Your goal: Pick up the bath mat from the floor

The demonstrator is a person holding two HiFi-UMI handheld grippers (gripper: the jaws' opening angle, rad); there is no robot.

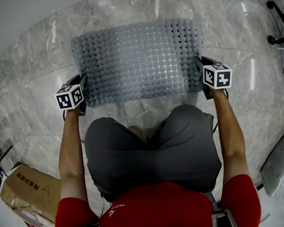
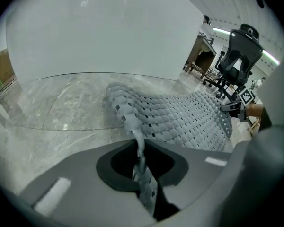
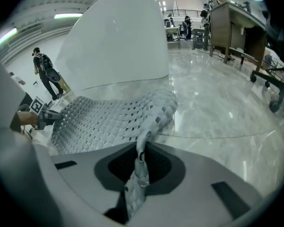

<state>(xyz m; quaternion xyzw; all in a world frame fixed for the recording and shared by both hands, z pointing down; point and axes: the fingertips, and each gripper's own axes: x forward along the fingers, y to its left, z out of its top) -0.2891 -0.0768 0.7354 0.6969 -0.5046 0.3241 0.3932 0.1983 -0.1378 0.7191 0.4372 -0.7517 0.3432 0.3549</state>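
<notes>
A translucent grey bath mat (image 1: 139, 60) with a bumpy, perforated surface lies spread over the marble floor in front of me. My left gripper (image 1: 83, 97) is shut on the mat's near left corner, and in the left gripper view the mat's edge (image 2: 141, 167) runs pinched between the jaws. My right gripper (image 1: 199, 77) is shut on the near right corner; the right gripper view shows a strip of the mat (image 3: 139, 171) squeezed between its jaws. Both near corners are raised off the floor, and the mat sags between them.
A curved white wall (image 1: 28, 4) borders the floor at the far left. A black office chair's base (image 1: 281, 30) stands at the far right. A cardboard box (image 1: 31, 190) sits near my left side, and a white bag (image 1: 279, 162) lies at my right.
</notes>
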